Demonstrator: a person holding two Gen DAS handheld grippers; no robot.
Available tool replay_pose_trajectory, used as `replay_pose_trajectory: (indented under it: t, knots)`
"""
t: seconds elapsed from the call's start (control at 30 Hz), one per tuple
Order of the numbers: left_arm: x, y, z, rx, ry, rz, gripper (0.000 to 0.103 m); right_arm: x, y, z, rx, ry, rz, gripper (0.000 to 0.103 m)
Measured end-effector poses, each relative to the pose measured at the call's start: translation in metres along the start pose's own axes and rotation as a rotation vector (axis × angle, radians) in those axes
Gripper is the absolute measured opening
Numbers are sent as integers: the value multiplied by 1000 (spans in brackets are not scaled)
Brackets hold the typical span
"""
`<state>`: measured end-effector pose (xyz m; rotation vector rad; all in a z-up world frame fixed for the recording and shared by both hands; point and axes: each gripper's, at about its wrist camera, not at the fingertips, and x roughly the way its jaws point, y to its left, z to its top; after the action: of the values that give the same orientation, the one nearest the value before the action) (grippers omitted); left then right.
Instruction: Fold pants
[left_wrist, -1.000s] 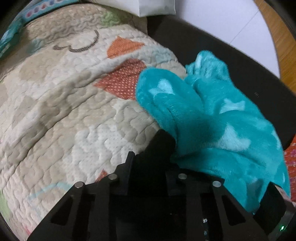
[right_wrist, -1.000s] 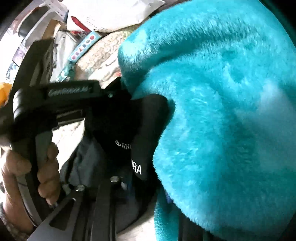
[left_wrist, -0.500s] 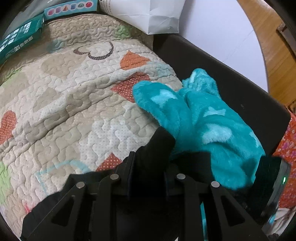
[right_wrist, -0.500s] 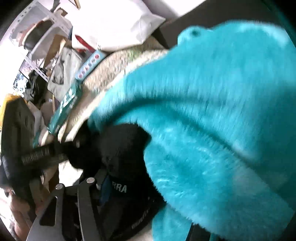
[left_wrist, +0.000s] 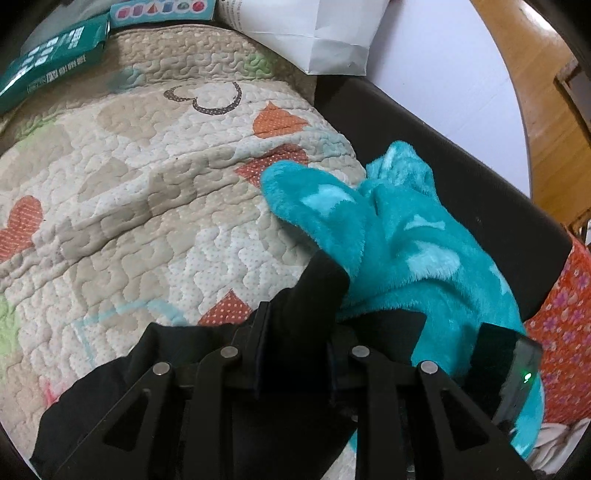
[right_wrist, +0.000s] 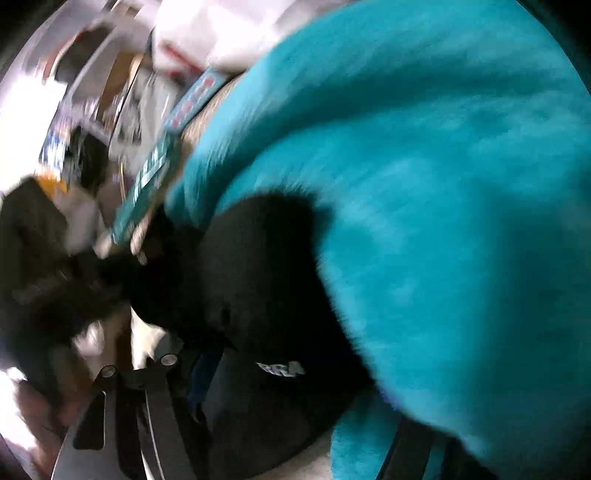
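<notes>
The pants (left_wrist: 402, 243) are fluffy teal fleece with pale patches. They hang from both grippers over the right side of a quilted mat (left_wrist: 122, 206). My left gripper (left_wrist: 354, 306) is shut on the near edge of the pants. In the right wrist view, which is blurred, the teal pants (right_wrist: 424, 206) fill most of the frame and drape over my right gripper (right_wrist: 332, 362), which is shut on them. The right gripper's body shows at the lower right of the left wrist view (left_wrist: 513, 362).
The mat has orange hearts and covers a black table (left_wrist: 424, 136). Teal boxes (left_wrist: 51, 62) and a white paper bag (left_wrist: 314, 33) lie at its far edge. A wooden floor (left_wrist: 546, 122) lies beyond. Red patterned fabric (left_wrist: 565, 325) is at the right.
Both grippers have lifted and pulled back with the pants, so more of the mat and the far boxes show. The right wrist view has swung and blurred.
</notes>
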<state>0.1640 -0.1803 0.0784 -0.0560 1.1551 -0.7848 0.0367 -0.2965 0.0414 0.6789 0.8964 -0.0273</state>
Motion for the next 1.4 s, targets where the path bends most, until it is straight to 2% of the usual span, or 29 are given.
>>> replay_pose_trajectory:
  t: [0.1, 0.3, 0.5, 0.67, 0.83, 0.97, 1.13, 1.23, 1.27, 1.33, 1.37, 1.4]
  knots:
    - [-7, -1, -5, 15, -4, 23, 24, -9, 15, -3, -53, -11, -16, 28]
    - [-21, 15, -12, -57, -22, -37, 26, -35, 37, -19, -125, -23, 8, 19]
    - [-45, 14, -25, -59, -72, -37, 25, -48, 81, -38, -321, -48, -36, 18]
    - [-76, 41, -49, -118, -108, -66, 25, -54, 121, -72, -520, -54, -60, 17]
    - [-105, 82, -91, -224, -162, -66, 25, -42, 164, -110, -712, -21, -62, 17]
    - [-123, 123, -125, -344, -208, -102, 26, -31, 195, -138, -857, -10, -75, 17]
    - [-136, 165, -158, -467, -243, -109, 30, -11, 228, -174, -1058, -10, -133, 18]
    - [-143, 189, -173, -551, -270, -77, 35, 2, 238, -201, -1191, -20, -188, 27]
    - [-146, 198, -178, -588, -281, -81, 40, 4, 240, -211, -1228, -14, -192, 35]
    - [-153, 215, -188, -652, -305, -99, 48, 5, 242, -232, -1300, 11, -173, 59]
    - [-156, 224, -193, -687, -314, -104, 49, 2, 241, -246, -1346, 24, -144, 76]
    - [-160, 234, -199, -732, -316, -109, 49, 0, 241, -255, -1385, 17, -138, 85]
